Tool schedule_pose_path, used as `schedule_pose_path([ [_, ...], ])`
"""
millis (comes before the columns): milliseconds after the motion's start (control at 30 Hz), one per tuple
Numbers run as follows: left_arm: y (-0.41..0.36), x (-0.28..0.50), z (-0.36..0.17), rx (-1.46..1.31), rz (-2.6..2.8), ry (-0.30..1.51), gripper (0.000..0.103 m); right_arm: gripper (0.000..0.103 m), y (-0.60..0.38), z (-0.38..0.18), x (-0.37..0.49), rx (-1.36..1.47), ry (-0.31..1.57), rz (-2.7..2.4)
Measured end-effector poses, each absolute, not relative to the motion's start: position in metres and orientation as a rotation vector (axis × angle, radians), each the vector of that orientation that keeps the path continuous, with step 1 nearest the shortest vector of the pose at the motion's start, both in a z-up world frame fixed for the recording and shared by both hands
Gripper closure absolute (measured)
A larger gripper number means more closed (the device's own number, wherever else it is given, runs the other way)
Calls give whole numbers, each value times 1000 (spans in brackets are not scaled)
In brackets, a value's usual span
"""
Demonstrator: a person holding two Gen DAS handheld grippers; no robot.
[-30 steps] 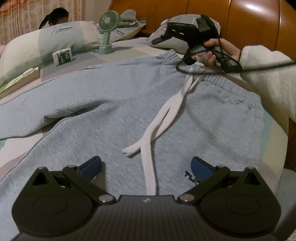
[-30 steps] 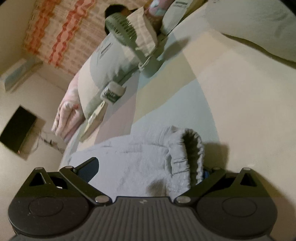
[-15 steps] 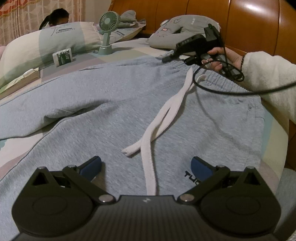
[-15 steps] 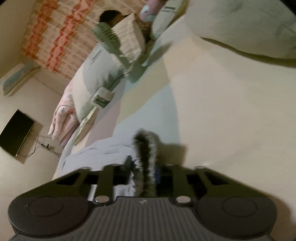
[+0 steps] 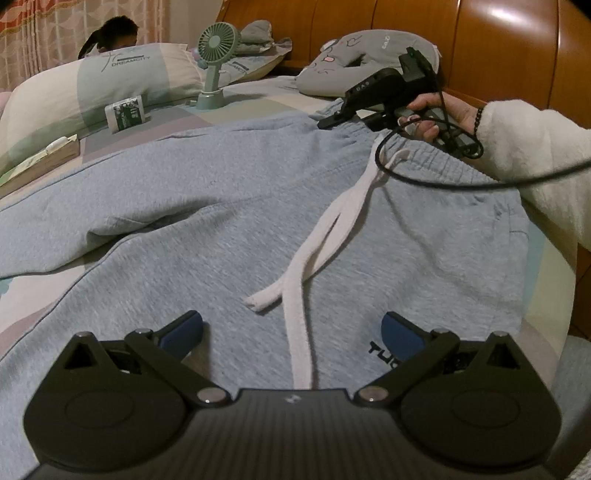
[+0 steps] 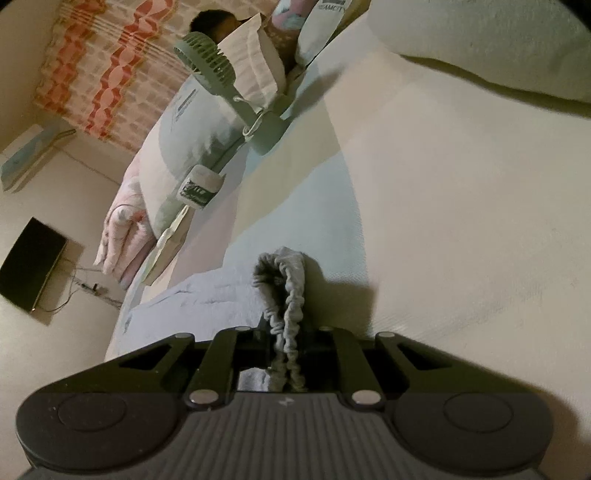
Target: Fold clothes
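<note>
Light grey sweatpants (image 5: 229, 206) with a white drawstring (image 5: 321, 240) lie flat on the bed, waistband toward the headboard. My left gripper (image 5: 291, 328) hovers open just over the front of the pants, blue pads wide apart and the drawstring running between them untouched. At the far end of the waistband a hand (image 5: 436, 114) in a white fleece sleeve holds my right gripper (image 5: 327, 123). In the right wrist view that gripper (image 6: 286, 332) has its jaws closing tight on a bunched fold of the elastic waistband (image 6: 284, 273), pads pressed against it.
A green desk fan (image 5: 216, 55), a tissue pack (image 5: 125, 112) and a book (image 5: 40, 162) sit beside the pillows (image 5: 92, 85) at the back left. A grey cushion (image 5: 354, 51) leans on the wooden headboard (image 5: 498, 48). A person's head (image 5: 110, 33) shows behind the pillow.
The right gripper went from wide open around the waistband edge to shut on it, and sank slightly onto the corner. The left gripper has not moved.
</note>
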State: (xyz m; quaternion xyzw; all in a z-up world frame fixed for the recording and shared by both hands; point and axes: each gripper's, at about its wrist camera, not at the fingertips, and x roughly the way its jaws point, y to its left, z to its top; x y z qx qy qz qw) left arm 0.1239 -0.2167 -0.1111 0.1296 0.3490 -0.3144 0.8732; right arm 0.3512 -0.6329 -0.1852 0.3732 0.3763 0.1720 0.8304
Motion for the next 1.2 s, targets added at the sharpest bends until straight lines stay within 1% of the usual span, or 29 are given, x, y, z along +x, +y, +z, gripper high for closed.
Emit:
schedule_pose_path([
  [33, -216, 124, -111, 272, -655, 729, 1, 87, -630, -182, 349, 766, 793, 357],
  [267, -213, 125, -106, 278, -643, 721, 1, 87, -614, -141, 333, 645, 726, 349],
  [467, -204, 127, -92, 301, -623, 686, 1, 87, -583, -102, 314, 472, 723, 358],
  [667, -194, 145, -78, 365, -568, 647, 1, 87, -550, -74, 288, 343, 707, 383],
  [833, -194, 181, -65, 492, -526, 549, 1, 87, -520, -59, 266, 200, 692, 397],
  [1033, -215, 240, -62, 651, -491, 449, 1, 87, -502, -58, 248, 109, 674, 420],
  [1200, -236, 287, -77, 770, -456, 364, 1, 87, -490, -61, 235, 21, 660, 439],
])
